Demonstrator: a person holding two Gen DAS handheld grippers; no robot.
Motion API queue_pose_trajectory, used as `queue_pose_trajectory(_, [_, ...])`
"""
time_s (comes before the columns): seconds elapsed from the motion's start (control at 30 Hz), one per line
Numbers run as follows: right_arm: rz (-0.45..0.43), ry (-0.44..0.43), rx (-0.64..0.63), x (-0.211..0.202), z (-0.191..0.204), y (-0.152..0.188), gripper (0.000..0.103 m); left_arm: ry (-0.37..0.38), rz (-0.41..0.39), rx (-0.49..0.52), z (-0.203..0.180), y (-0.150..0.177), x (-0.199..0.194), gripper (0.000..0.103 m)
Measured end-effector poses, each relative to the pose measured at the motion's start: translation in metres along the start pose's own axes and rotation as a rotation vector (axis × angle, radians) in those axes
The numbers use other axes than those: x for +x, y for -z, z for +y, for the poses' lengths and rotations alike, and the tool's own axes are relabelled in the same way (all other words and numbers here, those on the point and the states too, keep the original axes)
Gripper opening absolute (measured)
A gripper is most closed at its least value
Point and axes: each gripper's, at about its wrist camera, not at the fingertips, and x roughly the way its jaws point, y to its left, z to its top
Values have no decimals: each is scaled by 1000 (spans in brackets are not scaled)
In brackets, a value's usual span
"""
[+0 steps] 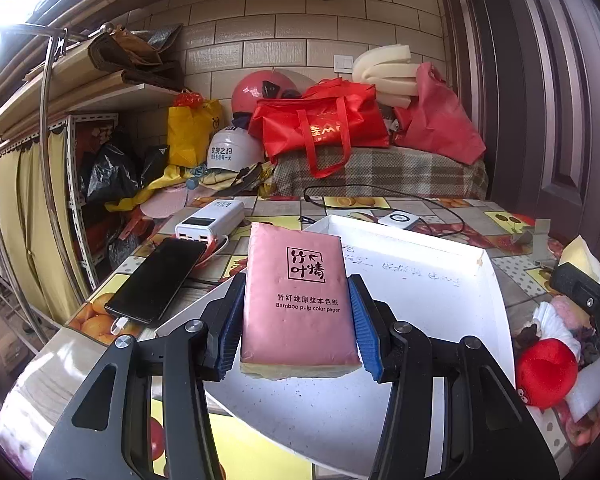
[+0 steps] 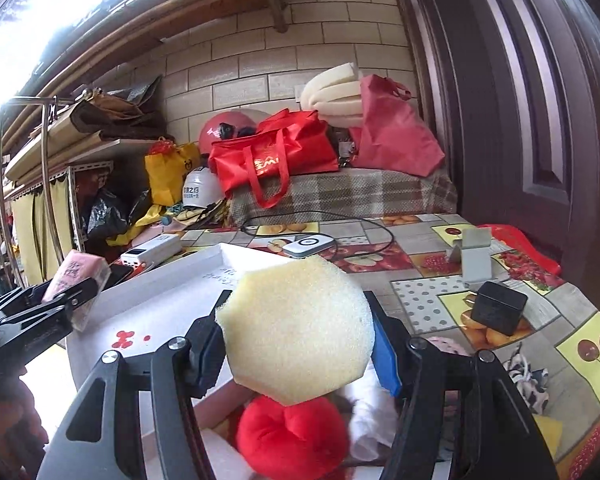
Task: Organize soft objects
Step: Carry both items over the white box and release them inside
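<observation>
Tongs (image 1: 296, 316) around glossy pink tissue pack (image 1: 296, 292)

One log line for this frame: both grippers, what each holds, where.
left gripper: shut on tissue pack, over white tray | right gripper: shut on sponge, above red plush

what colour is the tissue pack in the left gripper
Pink, with dark printed lettering; the tissue pack shows best in the left wrist view.
</observation>
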Motion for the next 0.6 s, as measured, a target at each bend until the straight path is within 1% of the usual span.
queue_pose_trajectory(0.17, [-5, -15, -26, 14, 21, -3, 62, -18, 25, -16, 2, -3, 12, 49])
queue_pose_trajectory(0.33, [1, -7, -40, 31, 28, -7, 62, -23, 56, -13, 1, -6, 24, 49])
queue_pose_trajectory(0.6, [72, -38, -89, 63, 39, -11, 62, -26, 149, -28, 4, -8, 49, 49])
